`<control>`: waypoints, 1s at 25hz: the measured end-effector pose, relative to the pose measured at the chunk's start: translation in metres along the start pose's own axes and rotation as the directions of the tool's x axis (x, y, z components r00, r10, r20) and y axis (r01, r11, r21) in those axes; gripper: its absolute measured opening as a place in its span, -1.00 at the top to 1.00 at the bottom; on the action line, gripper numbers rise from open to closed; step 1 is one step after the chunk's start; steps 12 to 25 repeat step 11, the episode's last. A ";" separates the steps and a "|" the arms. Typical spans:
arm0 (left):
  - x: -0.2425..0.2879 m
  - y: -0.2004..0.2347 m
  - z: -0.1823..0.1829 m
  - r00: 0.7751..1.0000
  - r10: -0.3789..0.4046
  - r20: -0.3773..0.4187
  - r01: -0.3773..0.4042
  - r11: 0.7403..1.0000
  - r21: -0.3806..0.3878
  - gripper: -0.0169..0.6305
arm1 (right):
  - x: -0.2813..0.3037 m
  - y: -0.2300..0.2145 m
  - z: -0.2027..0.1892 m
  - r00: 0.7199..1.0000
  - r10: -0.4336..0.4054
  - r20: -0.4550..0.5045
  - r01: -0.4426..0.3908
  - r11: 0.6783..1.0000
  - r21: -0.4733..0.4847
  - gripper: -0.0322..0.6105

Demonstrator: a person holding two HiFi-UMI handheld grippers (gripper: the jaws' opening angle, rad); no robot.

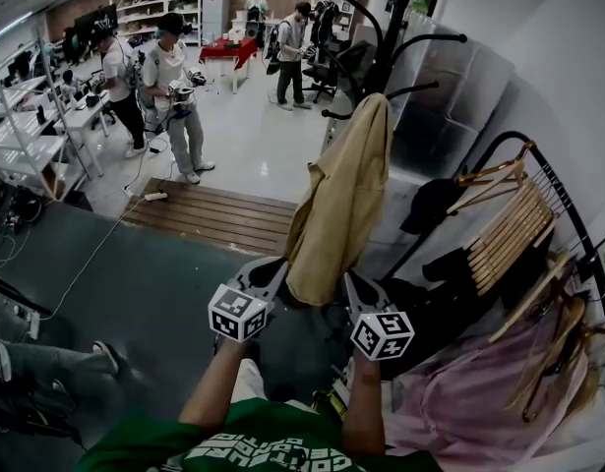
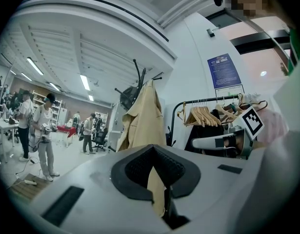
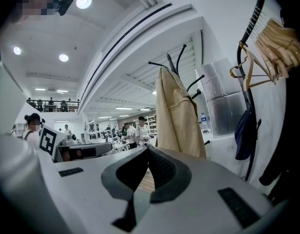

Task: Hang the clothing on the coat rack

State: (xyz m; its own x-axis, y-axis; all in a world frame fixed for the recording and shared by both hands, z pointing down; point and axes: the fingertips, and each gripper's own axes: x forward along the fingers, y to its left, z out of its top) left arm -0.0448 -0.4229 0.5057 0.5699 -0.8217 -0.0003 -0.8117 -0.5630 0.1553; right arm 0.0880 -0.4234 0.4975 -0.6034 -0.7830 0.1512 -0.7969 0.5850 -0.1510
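A tan jacket (image 1: 343,195) hangs by its collar from a hook of the black coat rack (image 1: 381,57), its hem loose above the floor. My left gripper (image 1: 272,268) is just left of the hem and my right gripper (image 1: 353,285) just right of it, both low and pointing up at the jacket. In the left gripper view the jaws (image 2: 152,147) are shut, and the jacket (image 2: 142,121) hangs beyond them, a tan strip showing through the thin slit. In the right gripper view the jaws (image 3: 147,150) also look shut, with the jacket (image 3: 176,111) hanging apart from them.
A black garment rail with wooden hangers (image 1: 514,224) and dark clothes stands at the right, above a pink garment (image 1: 479,401). A wooden platform (image 1: 218,214) lies ahead on the floor. Several people (image 1: 174,77) stand further back among tables (image 1: 27,136).
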 end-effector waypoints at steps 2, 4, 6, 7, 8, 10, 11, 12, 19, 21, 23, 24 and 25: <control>-0.001 0.000 0.000 1.000 -0.001 0.001 0.001 1.000 0.000 0.93 | -0.001 0.000 0.000 1.000 -0.001 0.002 0.001 1.000 0.001 0.87; -0.002 -0.001 0.001 1.000 -0.001 0.003 0.001 1.000 -0.001 0.93 | -0.002 0.000 0.000 1.000 -0.002 0.003 0.002 1.000 0.003 0.88; -0.003 -0.001 0.001 1.000 0.000 0.004 0.000 1.000 -0.002 0.93 | -0.002 0.000 0.000 1.000 -0.002 0.004 0.002 1.000 0.004 0.87; -0.002 -0.001 0.001 1.000 0.000 0.004 0.000 1.000 -0.002 0.93 | -0.002 0.000 0.000 1.000 -0.002 0.004 0.001 1.000 0.005 0.87; -0.002 -0.002 0.001 1.000 -0.001 0.004 0.001 1.000 -0.002 0.93 | -0.003 -0.001 0.000 1.000 -0.002 0.004 0.002 1.000 0.005 0.88; -0.001 -0.003 0.001 1.000 -0.002 0.004 0.002 1.000 -0.003 0.93 | -0.003 -0.002 -0.001 1.000 -0.003 0.004 0.003 1.000 0.005 0.87; -0.001 -0.004 0.001 1.000 -0.003 0.004 0.003 1.000 -0.003 0.93 | -0.004 -0.003 -0.001 1.000 -0.004 0.004 0.004 1.000 0.005 0.87; -0.001 -0.004 0.001 1.000 -0.003 0.004 0.003 1.000 -0.003 0.93 | -0.004 -0.003 -0.001 1.000 -0.004 0.004 0.004 1.000 0.005 0.87; -0.001 -0.004 0.001 1.000 -0.003 0.004 0.003 1.000 -0.003 0.93 | -0.004 -0.003 -0.001 1.000 -0.004 0.004 0.004 1.000 0.005 0.87; -0.001 -0.004 0.001 1.000 -0.003 0.004 0.003 1.000 -0.003 0.93 | -0.004 -0.003 -0.001 1.000 -0.004 0.004 0.004 1.000 0.005 0.87; -0.001 -0.004 0.001 1.000 -0.003 0.004 0.003 1.000 -0.003 0.93 | -0.004 -0.003 -0.001 1.000 -0.004 0.004 0.004 1.000 0.005 0.87; -0.001 -0.004 0.001 1.000 -0.003 0.004 0.003 1.000 -0.003 0.93 | -0.004 -0.003 -0.001 1.000 -0.004 0.004 0.004 1.000 0.005 0.87; -0.001 -0.004 0.001 1.000 -0.003 0.004 0.003 1.000 -0.003 0.93 | -0.004 -0.003 -0.001 1.000 -0.004 0.004 0.004 1.000 0.005 0.87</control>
